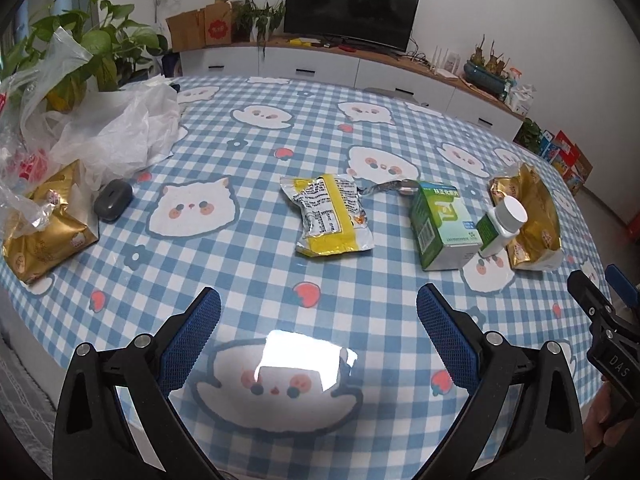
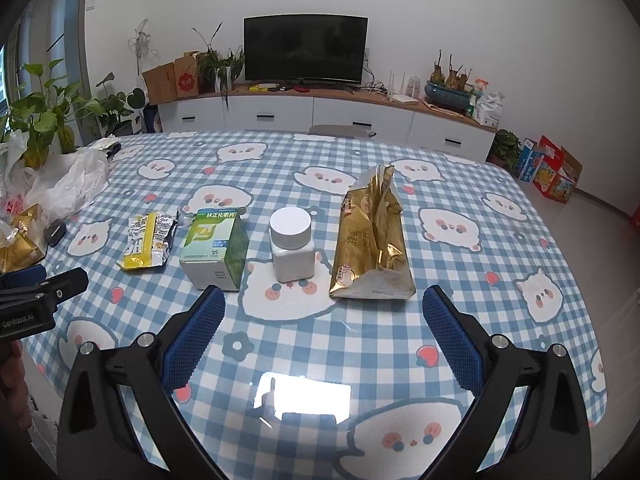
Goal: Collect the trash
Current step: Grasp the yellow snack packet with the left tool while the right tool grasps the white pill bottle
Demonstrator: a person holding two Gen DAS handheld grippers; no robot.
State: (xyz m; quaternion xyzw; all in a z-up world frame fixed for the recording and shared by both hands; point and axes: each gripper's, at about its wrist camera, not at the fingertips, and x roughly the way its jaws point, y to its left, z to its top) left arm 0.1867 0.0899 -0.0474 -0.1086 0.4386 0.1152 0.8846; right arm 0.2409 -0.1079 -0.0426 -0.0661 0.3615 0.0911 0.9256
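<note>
Blue-padded jaws on both my grippers stood wide with nothing between them: left gripper (image 1: 319,312) and right gripper (image 2: 324,312) both hovered over the near edge of the checked tabletop (image 2: 384,344), not touching anything. No trash collected by either at this point; I judged this the approach step, before the first grasp.

Nearest my right gripper, in a row across the middle of the tabletop: gold foil bag (image 2: 372,248) toward the right edge, white pill bottle (image 2: 290,244) upright just beside it, green medicine box (image 2: 214,248) just left of that. Yellow snack wrapper (image 1: 330,216) lay flat, straight ahead of my left gripper, with a small crumpled foil piece (image 1: 394,188) behind it near the box.

At the left edge: a second gold bag (image 1: 44,232), a dark grey oval object (image 1: 113,200), then a loose white plastic bag (image 1: 120,128) further back, probably the place for the trash.

Next move, my guess: left goes forward and down, closing on the wrapper's raised edge; right takes the gold bag.
</note>
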